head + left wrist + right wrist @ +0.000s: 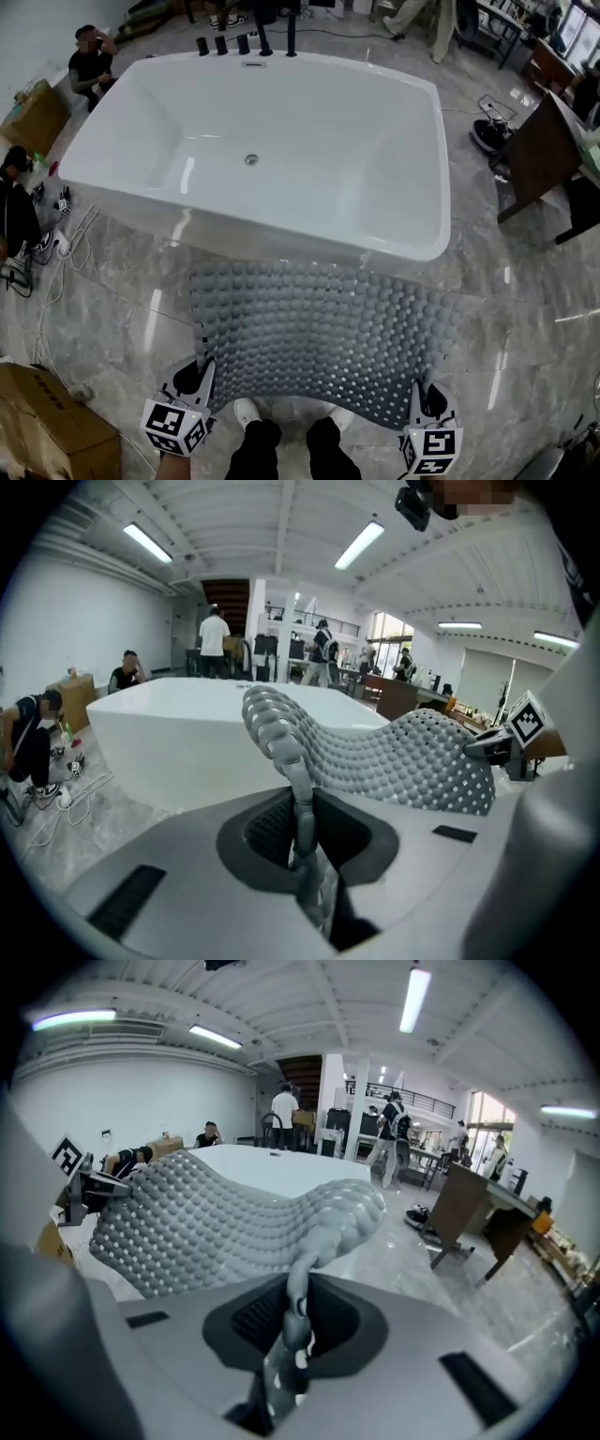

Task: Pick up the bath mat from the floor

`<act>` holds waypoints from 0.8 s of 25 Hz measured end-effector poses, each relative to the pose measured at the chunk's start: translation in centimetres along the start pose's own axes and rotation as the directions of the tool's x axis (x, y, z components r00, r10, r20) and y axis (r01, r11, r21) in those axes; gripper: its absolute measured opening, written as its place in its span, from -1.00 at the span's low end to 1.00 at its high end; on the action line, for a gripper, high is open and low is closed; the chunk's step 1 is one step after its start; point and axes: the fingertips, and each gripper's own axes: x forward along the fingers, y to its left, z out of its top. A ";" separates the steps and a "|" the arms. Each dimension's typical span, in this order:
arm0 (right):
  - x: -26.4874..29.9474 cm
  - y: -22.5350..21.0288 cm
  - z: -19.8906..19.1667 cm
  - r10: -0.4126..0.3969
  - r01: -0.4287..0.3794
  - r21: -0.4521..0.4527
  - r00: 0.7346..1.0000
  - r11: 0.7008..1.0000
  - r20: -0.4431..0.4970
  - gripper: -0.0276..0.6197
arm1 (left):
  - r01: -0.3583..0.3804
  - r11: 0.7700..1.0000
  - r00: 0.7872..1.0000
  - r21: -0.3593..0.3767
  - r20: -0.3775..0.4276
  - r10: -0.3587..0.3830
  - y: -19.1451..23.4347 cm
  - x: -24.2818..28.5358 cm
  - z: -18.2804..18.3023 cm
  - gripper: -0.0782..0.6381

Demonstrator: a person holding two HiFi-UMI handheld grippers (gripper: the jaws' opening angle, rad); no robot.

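A grey bath mat (323, 333) covered in round bumps hangs stretched between my two grippers, lifted off the marble floor in front of the white bathtub (258, 150). My left gripper (199, 380) is shut on the mat's near left corner, and the mat's edge (298, 803) runs down between its jaws. My right gripper (422, 398) is shut on the near right corner, where the mat's edge (298, 1302) is pinched between its jaws. The mat sags in the middle and curls at its far corners (347, 1206).
The tub's rim (309, 246) lies just beyond the mat. A cardboard box (47, 427) sits at the near left, cables (56, 272) trail on the left floor. People sit at the far left (92, 66). A dark table (539, 155) stands right. My legs (291, 450) are below.
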 end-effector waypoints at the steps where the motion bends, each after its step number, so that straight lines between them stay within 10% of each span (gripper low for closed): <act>1: -1.8 -0.4 1.4 -0.007 0.007 0.006 1.000 1.000 0.007 -0.72 | 0.000 1.000 1.000 -0.006 0.010 0.000 -0.5 -1.4 1.7 -0.65; 20: -21.3 -3.5 25.9 -0.109 0.116 0.001 0.934 0.993 0.340 -0.72 | -0.070 0.993 0.944 0.096 0.329 0.035 -2.1 -19.8 28.2 -0.65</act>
